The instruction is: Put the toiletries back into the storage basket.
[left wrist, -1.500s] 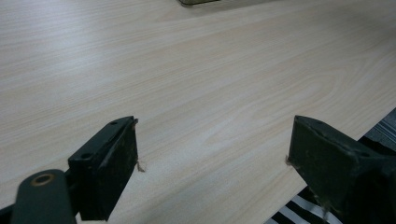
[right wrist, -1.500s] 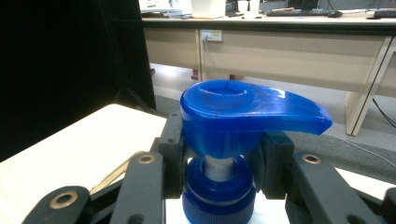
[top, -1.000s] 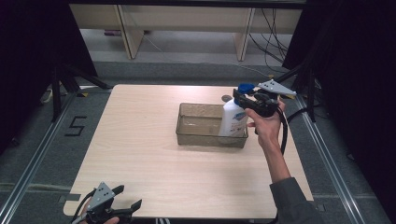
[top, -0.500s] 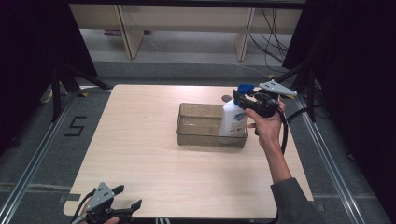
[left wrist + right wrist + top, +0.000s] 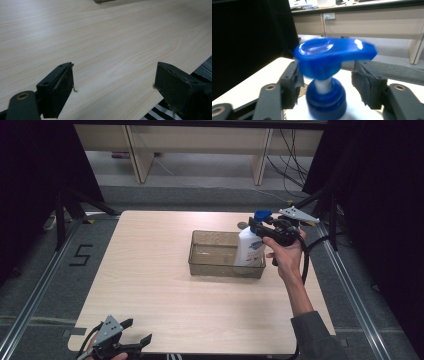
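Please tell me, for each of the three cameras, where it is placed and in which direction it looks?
High view: above the near side, looking forward and down on the table; a forearm and both grippers show.
Left gripper view: on the left gripper, facing bare tabletop.
Right gripper view: on the right gripper, facing the bottle's blue pump.
Shared by high and right gripper views: the bottle in the tray.

I read one sign: a black "5" marked on the grey floor (image 5: pixel 80 255) left of my table (image 5: pixel 150 285). The bottle (image 5: pixel 250 251) carries a blue label, too small to read.
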`<state>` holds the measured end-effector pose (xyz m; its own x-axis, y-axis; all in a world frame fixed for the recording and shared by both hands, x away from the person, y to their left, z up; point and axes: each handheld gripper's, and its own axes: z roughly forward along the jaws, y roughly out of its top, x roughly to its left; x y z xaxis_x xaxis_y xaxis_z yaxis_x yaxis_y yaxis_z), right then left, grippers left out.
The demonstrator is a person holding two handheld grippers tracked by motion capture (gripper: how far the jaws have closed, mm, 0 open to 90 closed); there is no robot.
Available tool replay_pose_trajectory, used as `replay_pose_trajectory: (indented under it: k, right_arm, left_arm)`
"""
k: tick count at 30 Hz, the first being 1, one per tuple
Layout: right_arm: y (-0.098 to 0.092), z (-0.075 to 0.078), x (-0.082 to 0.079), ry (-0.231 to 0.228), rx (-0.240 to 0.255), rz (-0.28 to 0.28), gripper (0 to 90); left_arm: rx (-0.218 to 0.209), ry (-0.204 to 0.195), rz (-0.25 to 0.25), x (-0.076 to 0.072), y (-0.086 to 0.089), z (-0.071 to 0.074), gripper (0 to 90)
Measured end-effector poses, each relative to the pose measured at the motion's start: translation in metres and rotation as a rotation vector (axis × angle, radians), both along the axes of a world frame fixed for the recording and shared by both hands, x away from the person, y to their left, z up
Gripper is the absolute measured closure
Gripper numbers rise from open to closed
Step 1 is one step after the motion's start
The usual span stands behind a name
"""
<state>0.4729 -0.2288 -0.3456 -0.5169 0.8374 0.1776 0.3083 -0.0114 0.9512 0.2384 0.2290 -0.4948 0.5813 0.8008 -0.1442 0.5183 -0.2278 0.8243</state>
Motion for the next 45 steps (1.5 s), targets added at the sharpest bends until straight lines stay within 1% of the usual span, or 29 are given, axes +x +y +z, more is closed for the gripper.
replay_pose_trajectory:
  k: [1,3,5,6,7,9,10,11,12,13,14,15,17,19,22,23,24,25,26,28,29,33,34,35,36,37,39,44,45]
  right_arm:
    - [0.0,0.0,0.0,0.014,0.002,0.007,39.7]
    - [0.0,0.0,0.0,0.013,-0.005,0.003,39.7]
    - [0.001,0.0,-0.001,0.02,0.004,0.0,39.6]
    - [0.0,0.0,-0.001,0.015,-0.002,0.002,39.3]
    - [0.0,0.0,-0.001,0.012,-0.006,0.005,38.7]
    - [0.0,0.0,-0.001,0.013,-0.004,0.006,38.0]
    - [0.0,0.0,-0.001,0.014,-0.003,0.004,37.0]
    - [-0.001,0.0,-0.002,0.005,-0.003,0.003,35.1]
    - [-0.001,0.0,-0.002,0.005,-0.003,0.003,35.1]
    - [-0.001,0.0,-0.004,0.023,0.013,0.001,33.6]
    - [-0.001,0.0,-0.004,0.023,0.013,0.001,33.6]
    - [-0.002,0.0,-0.005,0.005,0.004,0.002,32.8]
    - [-0.002,0.001,-0.009,0.016,0.008,0.01,31.2]
    - [-0.003,0.0,-0.01,0.008,0.002,0.016,30.9]
    - [-0.005,0.002,-0.015,0.019,-0.004,0.007,30.2]
    - [-0.004,0.002,-0.017,0.017,0.015,0.015,29.9]
    - [-0.006,0.002,-0.02,0.005,0.007,0.015,29.8]
    - [-0.006,0.002,-0.02,0.005,0.007,0.015,29.8]
    - [-0.007,0.002,-0.024,0.018,0.015,0.012,29.9]
    - [-0.009,0.001,-0.026,0.01,0.016,0.014,29.9]
    - [-0.009,0.001,-0.028,0.017,0.025,0.016,29.9]
    - [-0.011,0.0,-0.031,0.012,0.021,0.014,29.6]
    - [-0.012,0.0,-0.034,0.015,0.029,0.015,29.6]
    - [-0.012,0.0,-0.034,0.015,0.029,0.015,29.6]
    - [-0.013,0.0,-0.035,0.007,0.03,0.015,29.5]
    - [-0.013,0.0,-0.037,0.021,0.037,0.008,29.2]
    - [-0.014,-0.001,-0.04,0.004,0.028,0.012,29.1]
    - [-0.013,-0.002,-0.046,0.011,0.034,0.009,28.8]
    - [-0.013,-0.003,-0.048,0.009,0.027,0.006,28.7]
  left_arm:
    - [-0.021,-0.012,0.004,0.0,-0.002,-0.001,15.1]
    - [-0.021,-0.009,0.004,0.0,-0.003,-0.001,15.1]
    - [-0.02,-0.008,0.007,0.0,-0.002,-0.001,15.1]
    - [-0.02,-0.008,0.007,0.0,-0.002,-0.001,15.1]
    - [0.005,-0.004,0.001,0.0,0.0,0.0,15.1]
    - [0.003,-0.003,-0.001,0.0,0.0,0.0,15.1]
    - [-0.025,-0.011,0.01,0.0,-0.002,-0.001,15.1]
    - [-0.005,-0.007,0.002,0.0,-0.001,-0.001,15.1]
    - [-0.005,-0.007,0.002,0.0,-0.001,-0.001,15.1]
    - [-0.016,-0.01,0.006,0.0,-0.002,-0.001,15.1]
    - [-0.025,-0.009,0.013,0.0,-0.002,-0.001,15.1]
    - [-0.022,-0.008,0.015,0.0,-0.002,-0.001,15.1]
    - [-0.022,-0.009,0.013,0.0,-0.002,-0.001,15.1]
    - [-0.021,-0.009,0.013,0.0,-0.002,-0.001,15.1]
    - [-0.02,-0.009,0.013,0.0,-0.002,-0.001,15.1]
    - [-0.022,-0.008,0.015,0.0,-0.002,-0.001,15.1]
    - [-0.021,-0.008,0.014,0.0,-0.002,-0.001,15.1]
    - [-0.022,-0.008,0.014,0.0,-0.002,-0.001,15.1]
    - [-0.02,-0.008,0.013,0.0,-0.002,-0.001,15.1]
    - [-0.019,-0.008,0.013,0.0,-0.002,-0.001,15.1]
    - [-0.016,-0.005,0.013,0.0,-0.002,-0.001,15.1]
    - [-0.012,-0.005,0.018,0.0,-0.002,-0.001,15.1]
    - [-0.015,-0.004,0.015,0.0,-0.002,-0.001,15.1]
    - [-0.015,-0.004,0.015,0.0,-0.002,-0.001,15.1]
    - [-0.015,-0.004,0.015,0.0,-0.002,-0.001,15.1]
    - [-0.014,-0.004,0.015,0.0,-0.002,-0.001,15.1]
    - [-0.013,-0.004,0.017,0.0,-0.002,-0.001,15.1]
    - [-0.011,-0.004,0.017,0.0,-0.002,-0.001,15.1]
    - [-0.014,-0.005,0.016,0.0,-0.002,-0.001,15.1]
